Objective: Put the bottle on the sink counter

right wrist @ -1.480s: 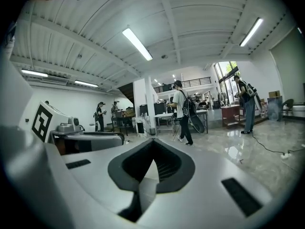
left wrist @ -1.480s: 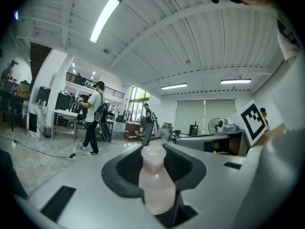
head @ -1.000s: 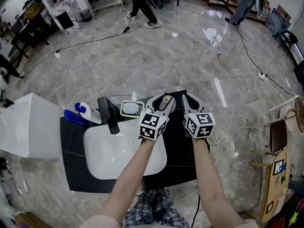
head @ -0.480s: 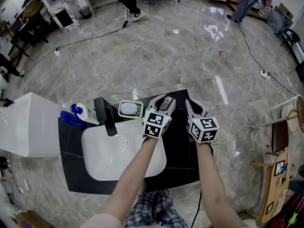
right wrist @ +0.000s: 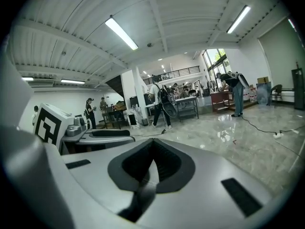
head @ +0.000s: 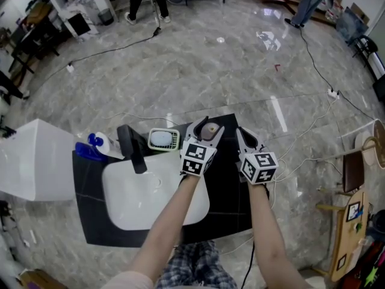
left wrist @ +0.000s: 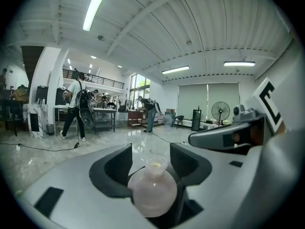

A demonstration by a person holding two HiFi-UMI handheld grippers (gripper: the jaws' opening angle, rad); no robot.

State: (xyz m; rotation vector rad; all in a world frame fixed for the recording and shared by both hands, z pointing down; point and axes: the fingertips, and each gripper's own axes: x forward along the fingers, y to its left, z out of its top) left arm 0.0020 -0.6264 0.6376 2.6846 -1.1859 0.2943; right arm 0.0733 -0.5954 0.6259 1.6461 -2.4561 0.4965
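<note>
The left gripper's (left wrist: 150,150) jaws, just opening, are loosely flanking a bulbous, frosted pink bottle (left wrist: 155,192); the right gripper's (right wrist: 151,144) are pressing together, empty.

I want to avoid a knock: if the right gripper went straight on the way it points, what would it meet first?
Nothing close, it seems: the right gripper, jaws shut and empty, points past the far edge of the black counter at open marble floor; depth is hard to judge.

Black sink counter (head: 231,185) bearing white basin (head: 150,191), faucet (head: 131,148), blue spray bottle (head: 96,146), green tray (head: 163,139), pinkish bottle (head: 210,127)
</note>
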